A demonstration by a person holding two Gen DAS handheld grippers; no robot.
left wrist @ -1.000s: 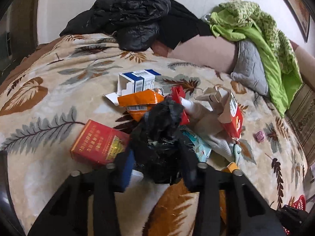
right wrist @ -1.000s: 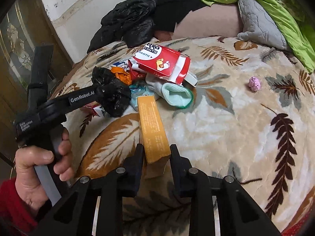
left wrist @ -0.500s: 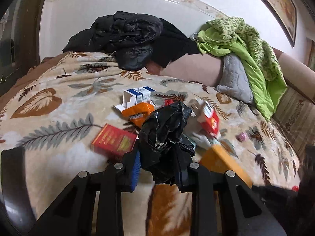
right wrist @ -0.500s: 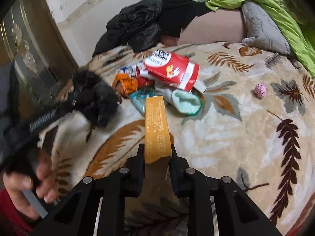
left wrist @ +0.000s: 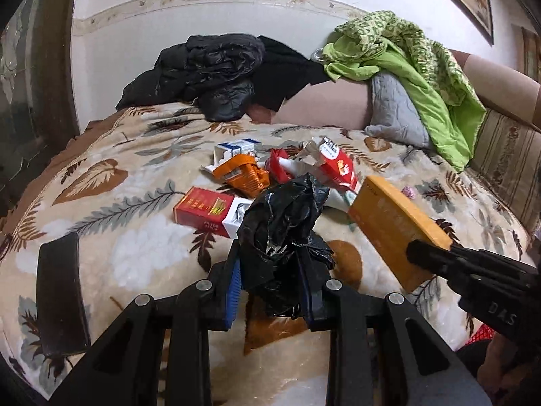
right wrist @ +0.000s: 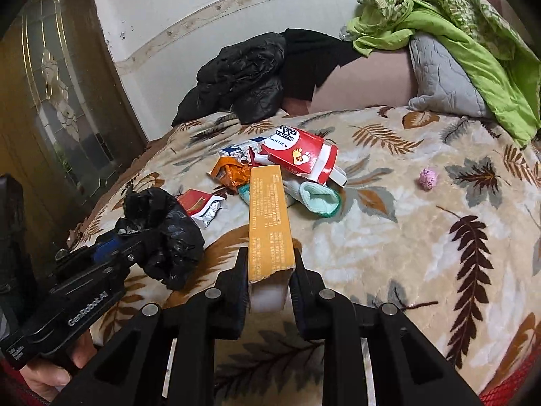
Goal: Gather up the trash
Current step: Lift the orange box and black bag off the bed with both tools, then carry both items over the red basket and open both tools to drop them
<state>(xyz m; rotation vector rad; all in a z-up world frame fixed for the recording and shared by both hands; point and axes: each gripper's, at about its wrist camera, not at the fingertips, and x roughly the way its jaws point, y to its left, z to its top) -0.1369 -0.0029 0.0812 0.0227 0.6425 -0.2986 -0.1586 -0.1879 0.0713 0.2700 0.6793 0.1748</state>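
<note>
1. A crumpled black plastic bag (left wrist: 284, 237) is pinched between the fingers of the left tool (left wrist: 270, 280), which holds it above the bed near the heap of trash; the jaws have just been closing on it.
2. A long yellow box (right wrist: 268, 220) is pinched at its near end by the right tool (right wrist: 268, 284), and its far end points toward the heap; these jaws too have just been closing on the box.
3. In the left wrist view the yellow box sits to the right of the bag, with the right tool's black body reaching in from the right edge.
4. In the right wrist view the left tool and its bag are at the left, with a hand (right wrist: 50, 368) gripping the handle.
5. The rest of the trash lies on the bed's leaf-patterned blanket (left wrist: 118, 237): a red cigarette pack (left wrist: 203, 211) nearest, an orange wrapper (left wrist: 243, 174) beyond it, a blue and white box (left wrist: 233, 149) farther back, and a red and white box (right wrist: 301, 152) to the right.
6. A pale green sock (right wrist: 318, 199) lies just beside the red and white box, on its near side.
7. A small pink ball (right wrist: 428, 178) lies well apart on the right.
8. At the far end are a black jacket (left wrist: 209, 74), a grey cushion (left wrist: 395, 111) and a green cloth (left wrist: 405, 54).
</note>
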